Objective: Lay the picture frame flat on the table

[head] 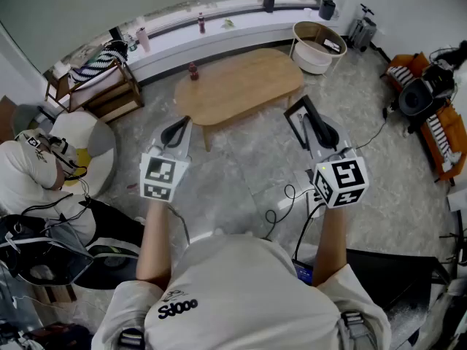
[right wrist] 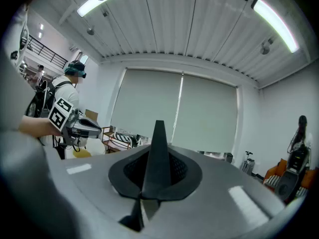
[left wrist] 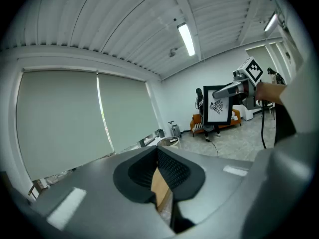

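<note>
Head camera steeply down, oval light-wood table (head: pixel 241 86) near edge ahead. Gripper cameras tilt up, sharing grey window blinds (left wrist: pixel 60 118).

Both are held out ahead, side by side — left tongs (head: pixel 177 131) closed and empty, right tongs (head: pixel 319 131) clamped on the upright picture frame (head: pixel 294 128).

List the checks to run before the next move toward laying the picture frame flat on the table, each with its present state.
1. Grip on the picture frame: ok. The right gripper is shut on its edge.
2. Frame lying flat: not ok. It hangs upright in the air.
3. Frame above the wooden table: not ok. In the head view it appears short of the near edge.
4. Landing spot free: ok. Most of the top is bare; a small red bottle stands near its far left edge.
5. Left gripper free to steady: ok. Jaws together, nothing between them.
</note>
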{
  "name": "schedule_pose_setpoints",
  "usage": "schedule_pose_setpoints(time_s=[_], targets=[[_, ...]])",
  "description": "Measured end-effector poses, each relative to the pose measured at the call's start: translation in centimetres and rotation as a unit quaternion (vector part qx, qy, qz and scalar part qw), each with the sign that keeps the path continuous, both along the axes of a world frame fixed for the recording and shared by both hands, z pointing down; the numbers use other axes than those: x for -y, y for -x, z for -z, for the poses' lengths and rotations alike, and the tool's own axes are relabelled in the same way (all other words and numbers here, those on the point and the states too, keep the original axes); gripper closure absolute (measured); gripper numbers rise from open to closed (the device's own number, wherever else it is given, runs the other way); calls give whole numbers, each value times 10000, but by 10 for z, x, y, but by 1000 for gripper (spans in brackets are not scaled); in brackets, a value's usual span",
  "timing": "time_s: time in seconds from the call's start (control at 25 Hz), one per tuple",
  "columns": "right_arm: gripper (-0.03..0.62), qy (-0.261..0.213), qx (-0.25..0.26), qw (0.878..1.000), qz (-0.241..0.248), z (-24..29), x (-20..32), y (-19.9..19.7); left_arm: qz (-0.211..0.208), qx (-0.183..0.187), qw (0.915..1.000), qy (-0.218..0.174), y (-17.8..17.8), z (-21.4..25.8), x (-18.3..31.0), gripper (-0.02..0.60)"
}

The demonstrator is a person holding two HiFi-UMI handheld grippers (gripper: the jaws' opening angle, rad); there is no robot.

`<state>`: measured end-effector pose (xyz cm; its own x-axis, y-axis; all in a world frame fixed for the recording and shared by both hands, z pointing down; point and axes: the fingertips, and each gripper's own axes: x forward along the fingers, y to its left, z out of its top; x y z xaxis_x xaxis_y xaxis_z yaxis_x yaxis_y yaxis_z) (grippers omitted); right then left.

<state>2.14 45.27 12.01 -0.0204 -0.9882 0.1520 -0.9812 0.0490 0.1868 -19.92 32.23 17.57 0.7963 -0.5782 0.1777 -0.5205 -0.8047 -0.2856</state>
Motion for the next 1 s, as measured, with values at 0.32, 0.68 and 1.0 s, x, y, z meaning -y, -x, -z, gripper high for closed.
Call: schedule_pose_setpoints(time_s=[0.32, 0.68, 1.0], targets=[[576, -125, 131, 9997, 134, 1, 13, -1, -18, 28, 10000, 37, -6, -5, 7, 572], [576, -82, 202, 9995, 242, -8, 7, -17, 63, 68, 10000, 24, -23, -10, -5, 572], [576, 32, 260, 9991, 339, -19, 2, -39, 114, 126, 9997, 159, -42, -25, -19, 572]])
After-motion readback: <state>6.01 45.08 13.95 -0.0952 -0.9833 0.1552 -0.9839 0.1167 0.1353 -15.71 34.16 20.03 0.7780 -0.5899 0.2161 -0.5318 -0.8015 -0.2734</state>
